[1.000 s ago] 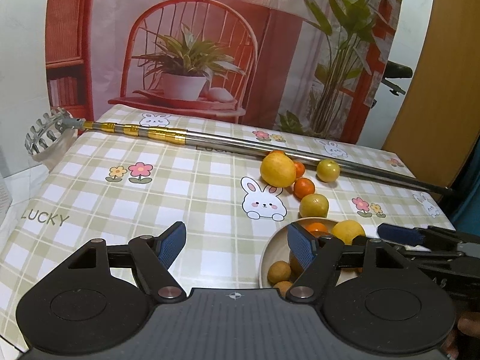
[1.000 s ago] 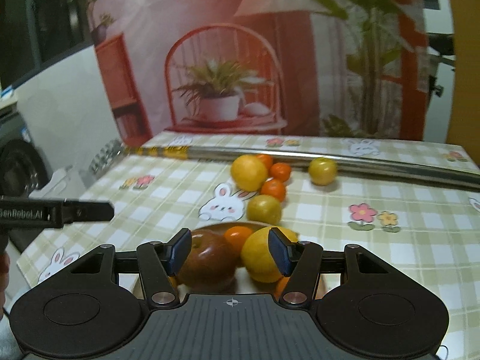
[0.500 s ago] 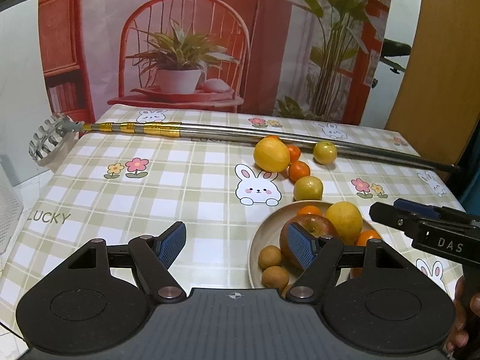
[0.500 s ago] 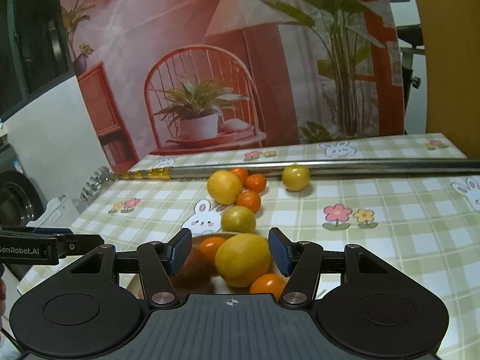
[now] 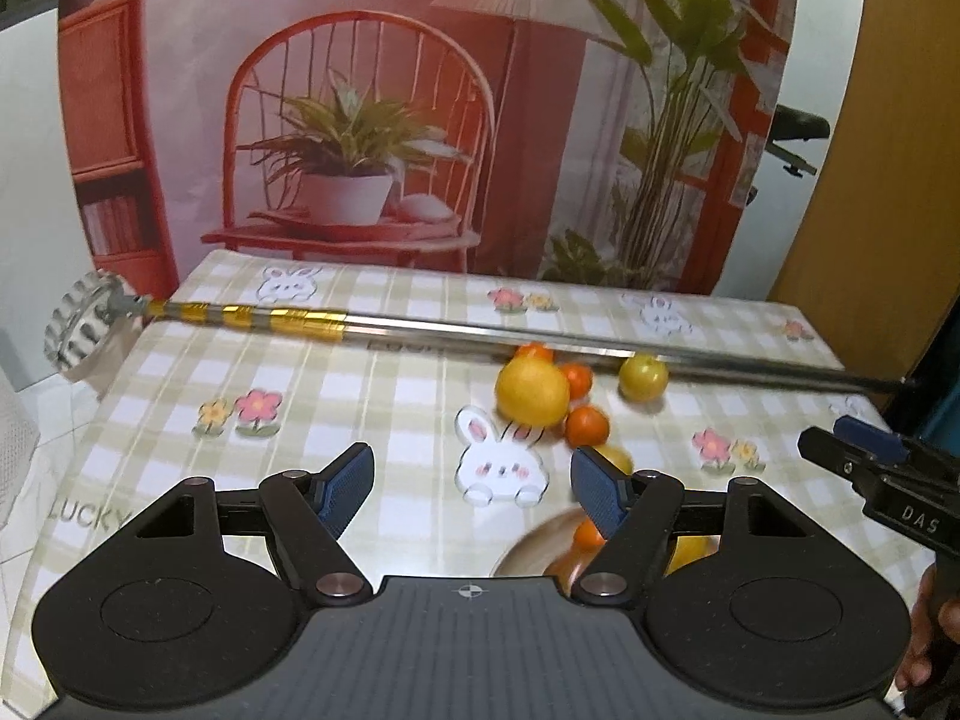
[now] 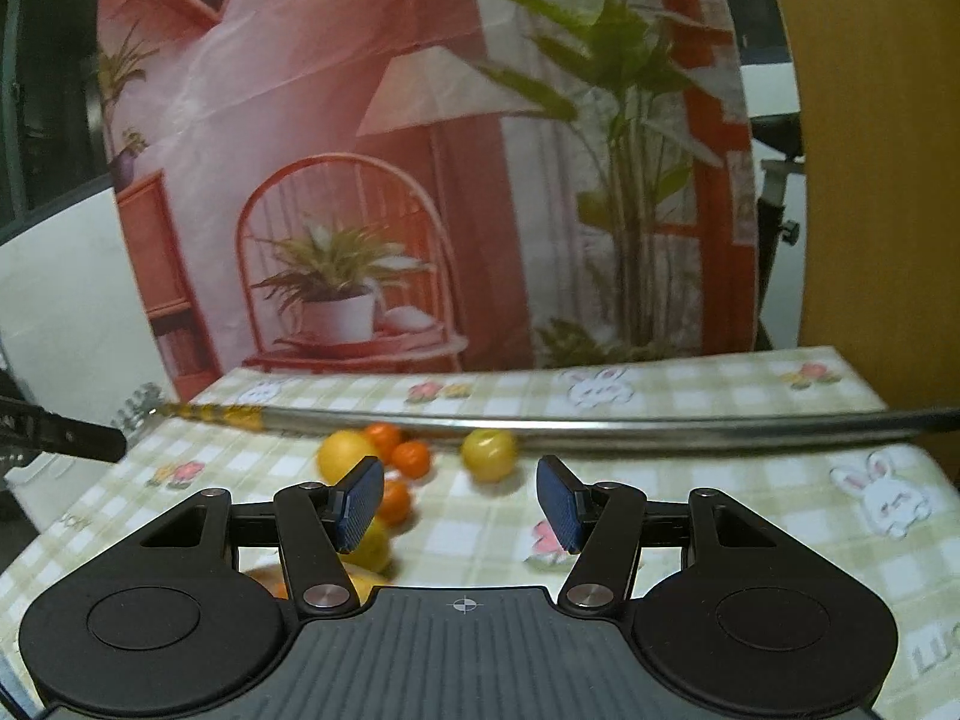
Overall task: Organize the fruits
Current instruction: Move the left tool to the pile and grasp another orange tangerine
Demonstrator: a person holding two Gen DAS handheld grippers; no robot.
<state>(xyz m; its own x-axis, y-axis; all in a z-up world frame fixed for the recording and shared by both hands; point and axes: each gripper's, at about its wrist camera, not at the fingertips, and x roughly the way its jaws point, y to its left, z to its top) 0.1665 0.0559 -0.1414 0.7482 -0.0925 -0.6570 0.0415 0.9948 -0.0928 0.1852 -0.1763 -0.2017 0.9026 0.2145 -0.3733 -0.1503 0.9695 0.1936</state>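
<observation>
Both grippers had lifted off the plate point(image 5: 528, 549); right gripper point(image 6: 461, 501) and left gripper point(image 5: 471, 489) gaped wide, empty. Loose tangerines point(image 5: 587, 425) remained.

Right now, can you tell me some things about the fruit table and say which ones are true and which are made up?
1. Both grippers are open and holding nothing. True: the left gripper and the right gripper have their blue pads spread apart with no fruit between them.
2. The long silver metal pole with gold bands stands upright. False: it lies flat across the checked tablecloth.
3. The big yellow round fruit sits on the tablecloth. True.
4. The small yellow-green round fruit is on the beige plate. False: it rests on the cloth beside the pole.
5. The tablecloth has cat pictures. False: it shows bunnies and flowers.
</observation>
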